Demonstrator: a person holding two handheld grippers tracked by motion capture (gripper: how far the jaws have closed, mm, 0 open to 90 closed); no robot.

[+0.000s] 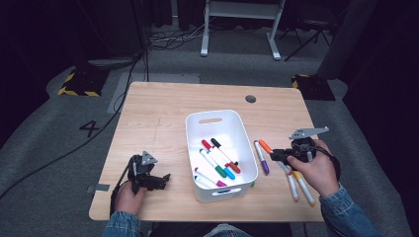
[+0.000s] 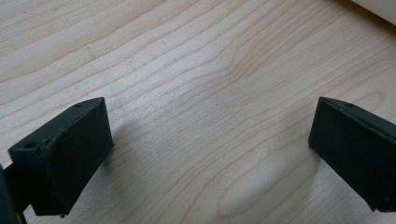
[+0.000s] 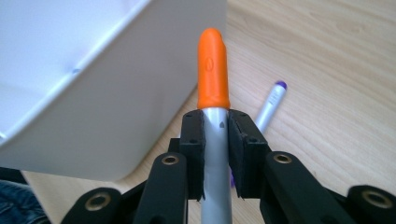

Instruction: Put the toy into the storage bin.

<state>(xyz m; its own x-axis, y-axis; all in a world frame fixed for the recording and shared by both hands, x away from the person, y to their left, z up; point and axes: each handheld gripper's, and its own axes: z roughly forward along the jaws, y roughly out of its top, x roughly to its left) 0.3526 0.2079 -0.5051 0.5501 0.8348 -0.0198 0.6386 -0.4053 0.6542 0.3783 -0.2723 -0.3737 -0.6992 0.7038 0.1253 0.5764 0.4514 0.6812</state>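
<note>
My right gripper [image 1: 274, 155] is shut on an orange-capped marker [image 3: 214, 70], whose cap [image 1: 265, 146] sticks out toward the white bin [image 1: 197, 121]. In the right gripper view the pads clamp the grey barrel just below the cap, raised off the table beside the bin wall [image 3: 107, 88]. A purple-capped marker [image 1: 262, 158] lies on the wood under it, also seen as a purple-tipped marker [image 3: 271, 105]. My left gripper [image 1: 165, 178] rests open on the table left of the bin, with bare wood between its pads [image 2: 65, 154]. The bin holds several markers [image 1: 217, 158].
Two more markers [image 1: 299, 186] with yellow and orange caps lie under the right hand near the table's front right. A round grommet [image 1: 251, 98] sits at the far edge of the table [image 1: 158, 108]. Cables and a desk frame [image 1: 242, 24] are on the floor beyond.
</note>
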